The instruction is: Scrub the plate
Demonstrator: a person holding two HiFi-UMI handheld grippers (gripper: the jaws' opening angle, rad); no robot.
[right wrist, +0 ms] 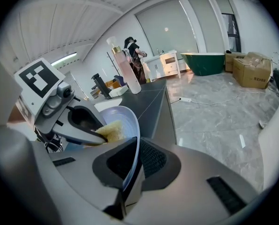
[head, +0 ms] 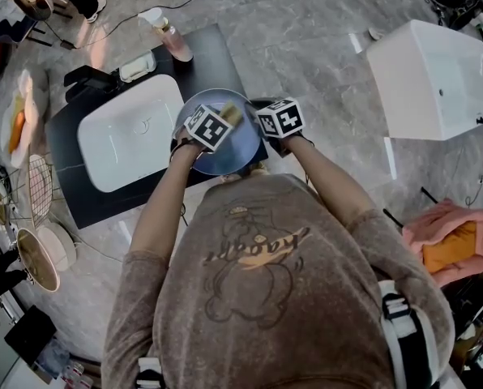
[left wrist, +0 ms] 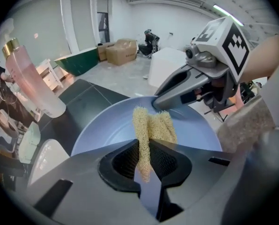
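Two grippers meet over one plate. Between the jaws of the left gripper a strip of yellow scrub pad is pinched tight, the jaws drawn narrow on it, and its loose end folds forward just past the tips. Right ahead of those tips is the pale blue plate, its hollow face turned toward the left gripper, with the free end of the scrub pad lying against that face. At the plate's far edge, opposite the left gripper, the right gripper has its jaws nearly closed on the rim, which runs edge-on between them, so the plate is held up tilted rather than flat. Below and beyond both tools is a dark counter, and to the left gripper's left a white sink is set into it. Farther ahead of the left gripper, near the counter's back edge, a pink bottle with a gold collar stands upright. Past the counter, well ahead of the left gripper, a green tub and cardboard boxes sit on the grey floor, and behind the right gripper stands a white tub.
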